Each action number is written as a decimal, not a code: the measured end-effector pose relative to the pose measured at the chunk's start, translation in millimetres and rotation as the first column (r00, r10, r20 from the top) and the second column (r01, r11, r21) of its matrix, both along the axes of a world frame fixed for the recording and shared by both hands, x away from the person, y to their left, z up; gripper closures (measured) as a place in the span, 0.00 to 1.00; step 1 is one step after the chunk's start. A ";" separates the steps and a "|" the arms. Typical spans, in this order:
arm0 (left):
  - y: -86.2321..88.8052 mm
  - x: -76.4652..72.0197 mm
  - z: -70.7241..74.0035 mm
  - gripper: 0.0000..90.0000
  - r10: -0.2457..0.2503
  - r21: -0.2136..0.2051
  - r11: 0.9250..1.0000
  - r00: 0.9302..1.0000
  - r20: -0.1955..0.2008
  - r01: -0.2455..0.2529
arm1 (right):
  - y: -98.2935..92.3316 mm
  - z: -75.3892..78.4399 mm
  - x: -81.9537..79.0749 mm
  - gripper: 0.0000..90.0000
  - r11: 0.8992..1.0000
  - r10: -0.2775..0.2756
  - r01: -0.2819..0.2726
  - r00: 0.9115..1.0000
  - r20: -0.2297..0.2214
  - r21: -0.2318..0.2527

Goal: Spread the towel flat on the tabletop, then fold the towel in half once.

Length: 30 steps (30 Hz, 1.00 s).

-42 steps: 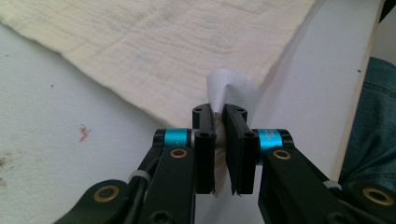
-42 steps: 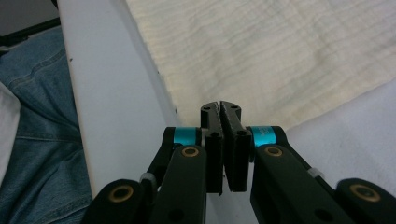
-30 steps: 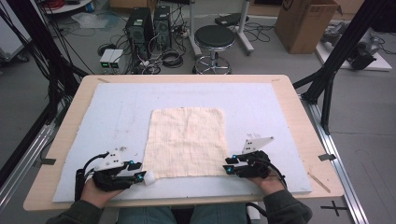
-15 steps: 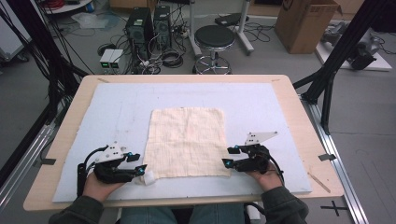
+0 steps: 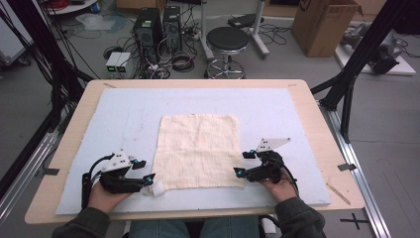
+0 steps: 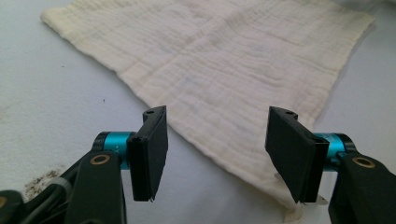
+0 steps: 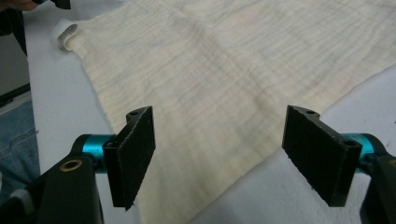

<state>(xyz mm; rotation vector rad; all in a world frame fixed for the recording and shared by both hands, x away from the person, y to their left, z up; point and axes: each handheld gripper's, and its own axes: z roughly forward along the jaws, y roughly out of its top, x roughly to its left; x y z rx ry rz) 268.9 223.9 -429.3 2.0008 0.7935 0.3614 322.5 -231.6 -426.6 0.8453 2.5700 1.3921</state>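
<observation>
Since the earlier frames, both hands have drawn slightly outward from the cream muslin cloth, and both sets of jaws have just been opening. The left gripper stands wide, with the near left corner of the cloth lying beneath its jaws, unpinched. The right gripper stands wide over the near right corner. The cloth lies flat at the centre of a pale blue mat on a wooden table. Behind the table: a round stool, computer towers, and a cardboard box.
</observation>
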 end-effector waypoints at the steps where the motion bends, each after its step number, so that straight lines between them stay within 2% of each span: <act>1: 0.6 0.0 0.1 0.44 0.002 0.000 1.000 1.000 0.000 -0.002 | 0.3 -0.4 -0.2 0.27 1.000 0.002 -0.002 1.000 0.004 0.001; 6: 2.5 0.2 0.0 0.43 0.011 -0.005 1.000 1.000 0.001 -0.011 | 1.0 -0.8 -1.8 0.28 1.000 0.015 -0.015 1.000 -0.003 0.006; 23: 2.9 -0.4 1.7 0.43 0.001 -0.015 1.000 1.000 0.006 -0.001 | 3.0 -2.0 -3.2 0.28 0.999 0.033 -0.033 0.999 0.014 -0.014; 26: 2.9 0.0 1.6 0.43 0.000 -0.016 1.000 1.000 0.003 0.000 | 2.7 -1.6 -3.8 0.28 1.000 0.025 -0.025 1.000 0.005 -0.016; 30: 3.2 0.1 2.0 0.43 -0.006 -0.018 1.000 1.000 0.005 0.007 | 2.1 -1.5 -3.1 0.28 1.000 0.022 -0.022 1.000 0.015 -0.011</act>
